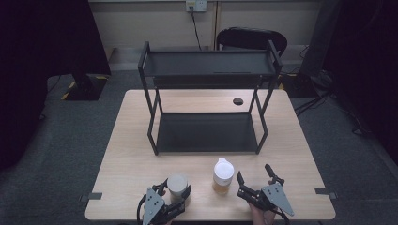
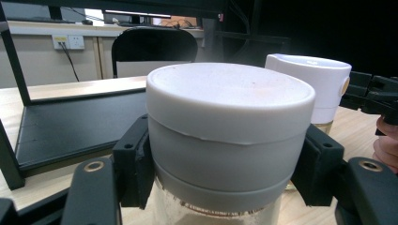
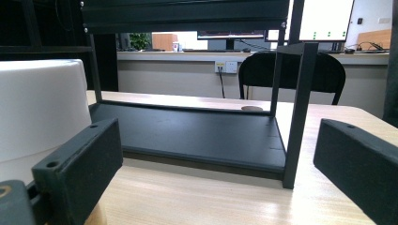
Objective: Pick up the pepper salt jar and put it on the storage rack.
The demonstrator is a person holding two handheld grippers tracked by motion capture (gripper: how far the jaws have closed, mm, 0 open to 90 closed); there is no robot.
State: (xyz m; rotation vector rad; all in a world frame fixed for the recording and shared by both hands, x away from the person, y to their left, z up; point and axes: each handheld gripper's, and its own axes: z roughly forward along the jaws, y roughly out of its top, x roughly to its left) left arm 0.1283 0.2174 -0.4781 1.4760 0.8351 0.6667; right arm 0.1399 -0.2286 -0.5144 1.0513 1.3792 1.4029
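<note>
The left tongs (image 1: pixel 177 193) are clamped on the jar (image 1: pixel 177 186) — a black pad (image 2: pixel 135 161) presses each side of its grey-white lid, seen close in the left gripper view. The right tongs (image 1: pixel 254 180) stand apart with nothing between them, just right of the bottle (image 1: pixel 223 175).

The worktop (image 1: pixel 126 154) carries a black two-tier rack (image 1: pixel 209 101) across its middle and far half, both shelves bare. A dark round hole (image 1: pixel 238 101) sits near the far edge, right of centre.

The jar stands upright near the front edge, left of centre. The bottle — white cap, amber contents below — stands upright just right of it, the two apart.
</note>
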